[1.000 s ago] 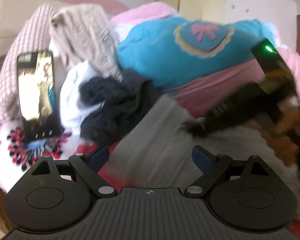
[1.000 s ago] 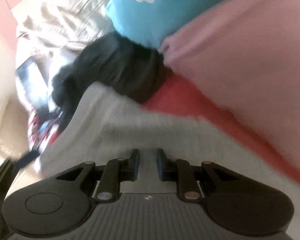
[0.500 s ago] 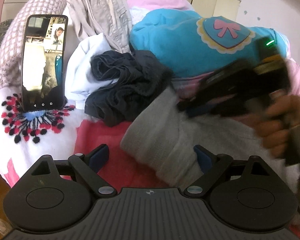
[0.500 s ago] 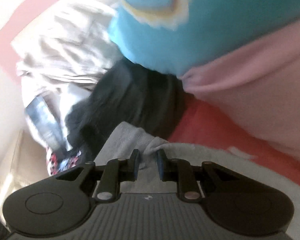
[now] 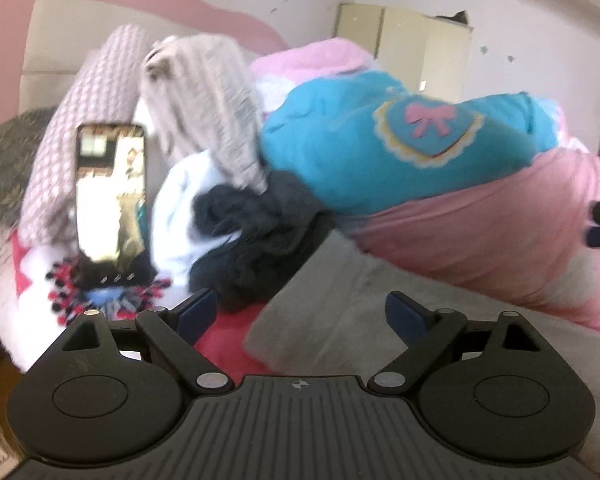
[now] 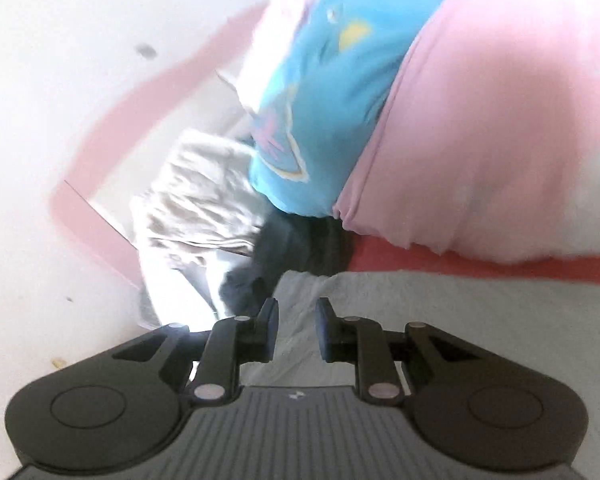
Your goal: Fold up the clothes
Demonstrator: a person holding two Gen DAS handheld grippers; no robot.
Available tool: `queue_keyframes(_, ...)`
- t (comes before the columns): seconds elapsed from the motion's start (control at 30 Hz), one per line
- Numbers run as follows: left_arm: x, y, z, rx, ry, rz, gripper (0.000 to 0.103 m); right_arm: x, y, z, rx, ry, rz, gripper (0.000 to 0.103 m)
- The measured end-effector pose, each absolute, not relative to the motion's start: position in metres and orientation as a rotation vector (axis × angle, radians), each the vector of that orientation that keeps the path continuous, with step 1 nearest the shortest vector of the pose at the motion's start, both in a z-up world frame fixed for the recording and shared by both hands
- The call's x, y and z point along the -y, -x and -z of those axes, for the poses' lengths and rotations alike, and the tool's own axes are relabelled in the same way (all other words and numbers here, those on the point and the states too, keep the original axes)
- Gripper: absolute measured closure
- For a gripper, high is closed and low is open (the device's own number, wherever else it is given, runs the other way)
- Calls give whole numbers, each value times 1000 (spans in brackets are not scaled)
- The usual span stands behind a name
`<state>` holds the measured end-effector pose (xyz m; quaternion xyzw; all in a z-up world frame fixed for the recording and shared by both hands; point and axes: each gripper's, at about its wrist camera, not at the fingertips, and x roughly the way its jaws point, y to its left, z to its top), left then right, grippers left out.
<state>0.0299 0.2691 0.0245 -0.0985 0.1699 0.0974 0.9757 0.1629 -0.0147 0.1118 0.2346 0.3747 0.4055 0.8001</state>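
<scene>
Bed (image 5: 224,332): red cover, mostly buried under clothes. Pink garment (image 5: 480,232), far right, cut off at frame edge. Blue top (image 5: 340,152) with bow patch, blurred, resting on it. Grey garment (image 5: 340,320), near centre, lower part hidden behind both claws. Dark garment (image 5: 256,240), crumpled, just left of the grey one. Phone (image 5: 110,196), propped upright, far left. Left claw (image 5: 302,312): jaws wide apart, nothing gripped. Right claw (image 6: 296,320): jaws narrow, grey cloth between them, though blur hides any contact.

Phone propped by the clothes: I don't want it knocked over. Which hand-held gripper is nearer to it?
Left. The phone stands ahead and left of the left hand-held gripper; the right hand-held gripper shows only at the far right edge of the left wrist view, well away.
</scene>
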Motion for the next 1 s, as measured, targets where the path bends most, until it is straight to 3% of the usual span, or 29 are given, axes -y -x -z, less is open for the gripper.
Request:
queue_keyframes(0.17,-243,-51,-34,-352,162,-132,11,72,-105,-131,-705,-550,-835,77)
queue_keyframes(0.23,-234,-61,-33,-384,168,-113,11,86,-85,-136,-658,-504,-781,63)
queue_keyframes(0.3,-226,-71,-32,-417,174,-94,11,92,-77,-134,-658,-448,-733,58)
queue_keyframes(0.8,-212,-105,5,-579,147,-105,11,72,-60,-20,-824,-35,-378,58)
queue_keyframes(1.0,-210,-98,-5,-544,132,-108,11,69,-53,-23,-763,-21,-394,55)
